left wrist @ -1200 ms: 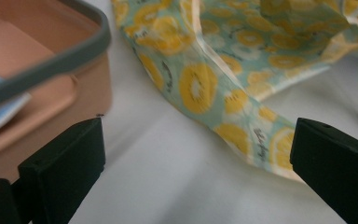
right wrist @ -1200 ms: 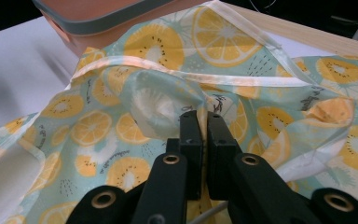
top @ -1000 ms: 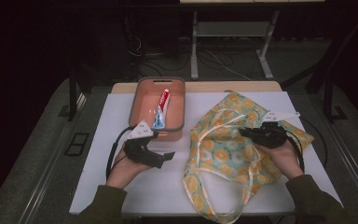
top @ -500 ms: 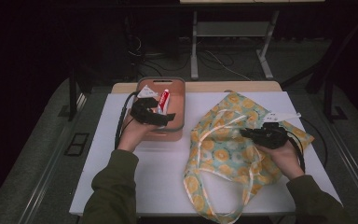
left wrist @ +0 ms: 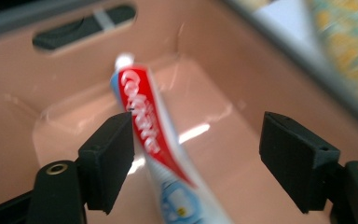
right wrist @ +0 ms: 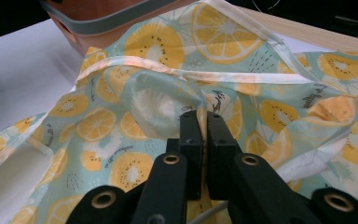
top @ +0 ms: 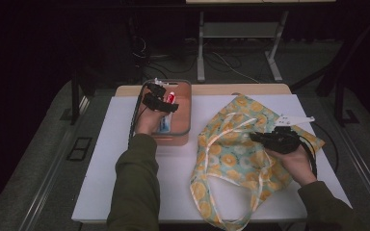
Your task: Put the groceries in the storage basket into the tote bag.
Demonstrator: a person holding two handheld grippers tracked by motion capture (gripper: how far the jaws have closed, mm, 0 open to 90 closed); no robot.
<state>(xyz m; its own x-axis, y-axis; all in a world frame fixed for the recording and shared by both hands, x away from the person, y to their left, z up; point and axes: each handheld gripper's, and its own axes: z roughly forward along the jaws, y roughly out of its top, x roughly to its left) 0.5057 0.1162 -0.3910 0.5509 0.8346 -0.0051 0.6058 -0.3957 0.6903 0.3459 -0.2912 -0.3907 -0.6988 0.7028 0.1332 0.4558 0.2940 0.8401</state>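
A red, white and blue toothpaste tube (left wrist: 154, 126) lies in a pink bin (top: 185, 118) at the back left of the table. My left gripper (top: 169, 103) hangs inside the bin (left wrist: 261, 70), open, with the tube (top: 170, 98) between its jaws and nearer the left one. Those jaws have just been closing and do not press on the tube. A bag with a lemon print (top: 231, 154) lies flat to the right. My right gripper (top: 257, 138) is shut on a fold of the bag's fabric (right wrist: 223, 32), its jaws (right wrist: 203, 126) nearly touching.
A white mat (top: 125, 183) covers the wooden table. The bag's handles (top: 212, 211) loop toward the front edge. A black cable (top: 136, 113) trails from the left gripper. A metal table frame (top: 241, 43) stands behind on the dark floor.
My left hand has moved from the mat in front of the bin up and into the bin, over the tube. The right hand and the bag have stayed put.
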